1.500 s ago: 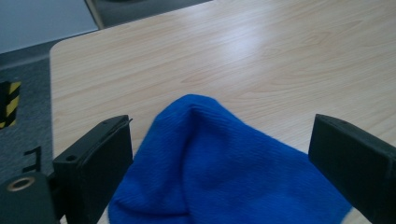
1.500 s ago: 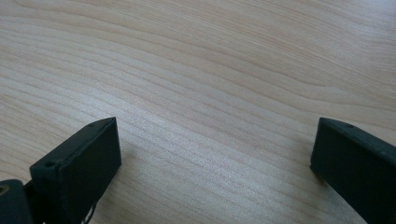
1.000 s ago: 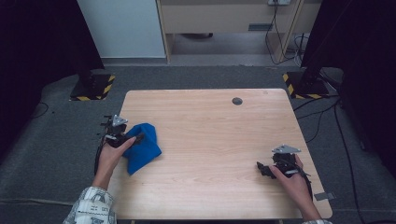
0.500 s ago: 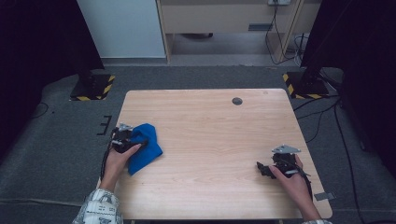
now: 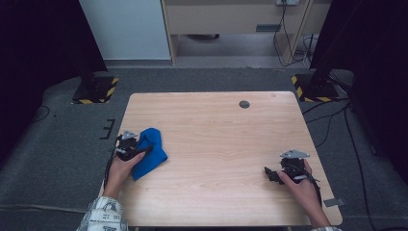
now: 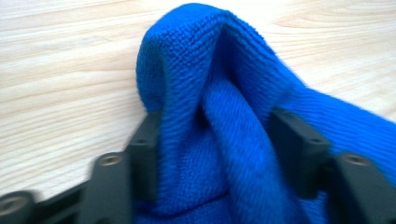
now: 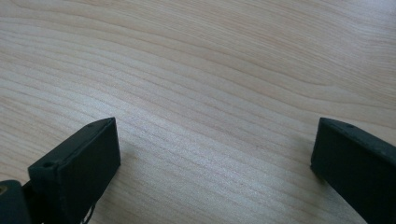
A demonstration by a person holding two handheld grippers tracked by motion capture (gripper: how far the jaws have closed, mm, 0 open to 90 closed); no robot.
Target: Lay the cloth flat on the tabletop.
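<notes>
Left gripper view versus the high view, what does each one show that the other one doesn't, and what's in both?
Left gripper view: the blue cloth's knit weave and a raised fold bunched between the left gripper's jaws, which have just been closing on it. High view: the whole wooden table, the right gripper resting open near its right edge, both forearms, and the grey floor. Both: the cloth, the left gripper and the tabletop.

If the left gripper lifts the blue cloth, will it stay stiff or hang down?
The blue cloth probably hangs limp: it bunches into soft folds between the left gripper jaws, which have just been closing. Its knitted surface likely grips well. It looks light.
</notes>
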